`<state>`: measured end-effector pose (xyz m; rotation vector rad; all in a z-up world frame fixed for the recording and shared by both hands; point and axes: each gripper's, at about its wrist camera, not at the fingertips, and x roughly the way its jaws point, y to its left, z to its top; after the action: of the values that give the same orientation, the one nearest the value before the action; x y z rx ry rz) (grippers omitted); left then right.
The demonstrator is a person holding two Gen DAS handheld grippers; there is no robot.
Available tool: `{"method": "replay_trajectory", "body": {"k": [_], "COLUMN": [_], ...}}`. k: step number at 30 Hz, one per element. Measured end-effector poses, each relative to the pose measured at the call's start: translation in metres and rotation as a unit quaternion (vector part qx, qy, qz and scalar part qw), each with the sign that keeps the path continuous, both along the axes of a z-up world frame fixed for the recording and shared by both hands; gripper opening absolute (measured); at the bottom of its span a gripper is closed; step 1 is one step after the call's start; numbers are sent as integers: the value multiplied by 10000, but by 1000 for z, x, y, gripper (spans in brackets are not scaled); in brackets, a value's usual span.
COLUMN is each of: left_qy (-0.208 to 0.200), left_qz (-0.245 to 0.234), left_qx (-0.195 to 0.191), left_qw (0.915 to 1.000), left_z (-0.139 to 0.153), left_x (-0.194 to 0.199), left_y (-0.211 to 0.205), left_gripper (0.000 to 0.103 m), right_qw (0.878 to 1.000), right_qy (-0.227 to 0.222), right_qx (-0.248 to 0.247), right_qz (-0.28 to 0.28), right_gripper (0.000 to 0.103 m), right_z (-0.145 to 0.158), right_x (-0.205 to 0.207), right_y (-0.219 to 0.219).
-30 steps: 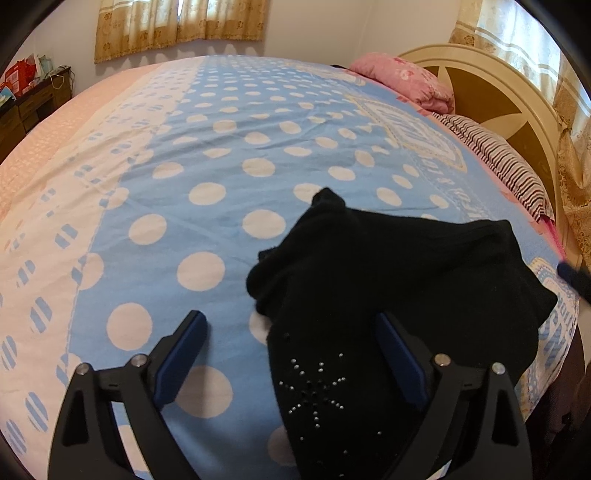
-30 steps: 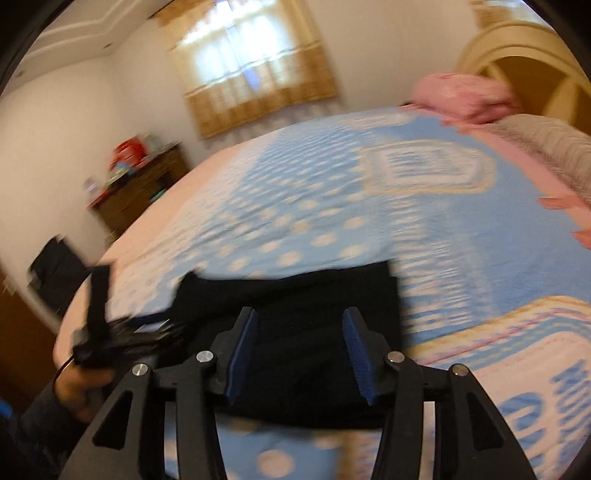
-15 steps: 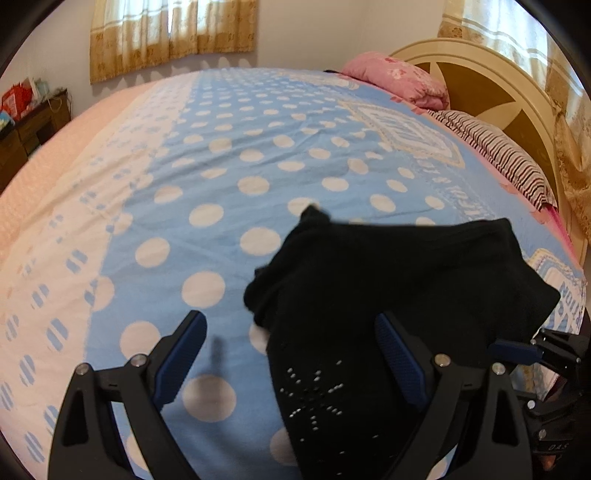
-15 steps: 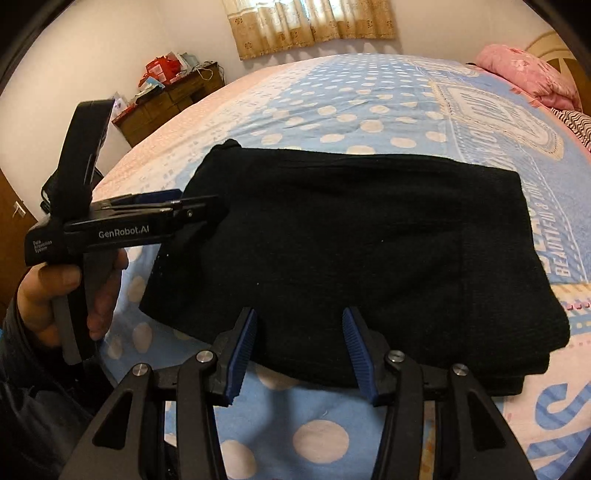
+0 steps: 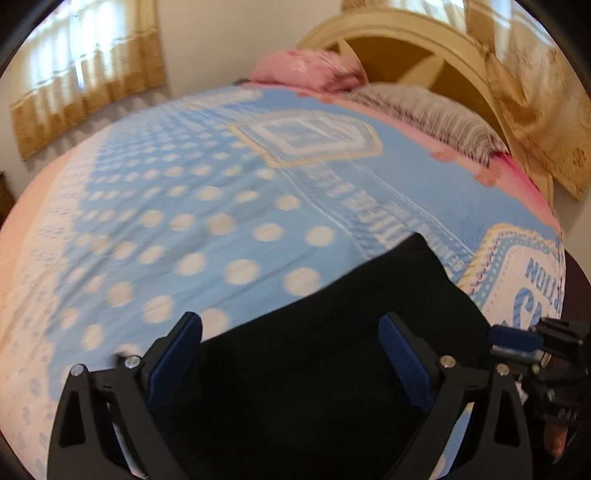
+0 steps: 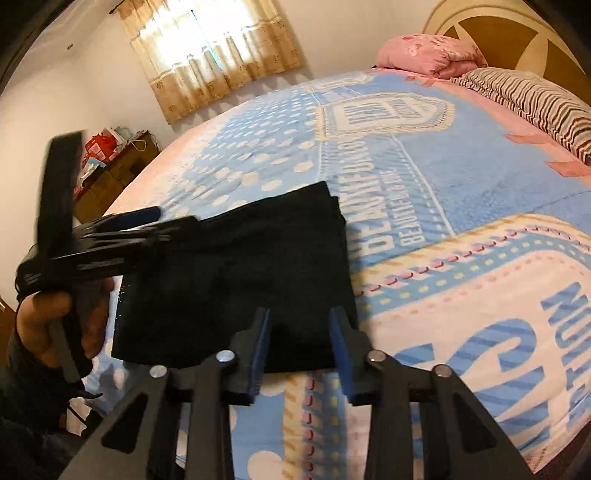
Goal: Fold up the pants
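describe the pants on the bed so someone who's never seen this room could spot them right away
Find the big bed with the blue polka-dot cover. Near its foot edge, far from the pink pillow, lie the folded pants. They are a plain black rectangle, the only dark thing on the pale bedding.

pants (image 6: 236, 280) on bed (image 6: 424, 177) | pillows (image 6: 535, 99) behind, by headboard (image 6: 517, 33)

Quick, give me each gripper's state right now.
Left gripper: open, jaws spread wide over the folded black pants, gripping nothing.
Right gripper: open, jaws apart at the pants' near edge, holding nothing.
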<state>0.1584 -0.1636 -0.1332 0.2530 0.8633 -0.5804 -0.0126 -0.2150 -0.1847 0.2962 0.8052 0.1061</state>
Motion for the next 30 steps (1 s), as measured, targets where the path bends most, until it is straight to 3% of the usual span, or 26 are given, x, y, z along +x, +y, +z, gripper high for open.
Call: {"method": "replay_trajectory", "body": {"k": [4,10,17,20,22,24,25,30], "left_qy": [196,235,178,40,-99,-172,-161,-333], "left_qz": [-67,-29,12,30,131,247,285,536], "left_qx": [369,276,125,68,166,174,157,219], "left_qw": [9991,9993,9998,10000,9997,9994,9993,9978], "left_z": [-27,-34,-14,-4,0,3,4,11], "left_x": [6,6,-3,-12,-16,-18,-18,-24], "left_y": [-27,-27,-14,-2,7,17,22,54], "left_gripper": [99,102,102,102,102,102,102,102], "right_qw": [9998,9997,9996,9999,9997,9992,9988,9983], "right_qy": [159,94,21,-120,-218,-372,-457,-515], "right_qx": [30,-211,-274,-69,74,128,160,143], "right_qz": [67,89,104,31,-18,-102,-122,-227], "right_gripper": [22,22,22,23,28,60,65,66], "right_z": [-6,-14,-12,-7,-2,5,8,16], "right_x": [0,-4,-6,-8,-10,-13,-14,-7], "right_y": [-5,1,2,-2,-5,-7,-8,-13]}}
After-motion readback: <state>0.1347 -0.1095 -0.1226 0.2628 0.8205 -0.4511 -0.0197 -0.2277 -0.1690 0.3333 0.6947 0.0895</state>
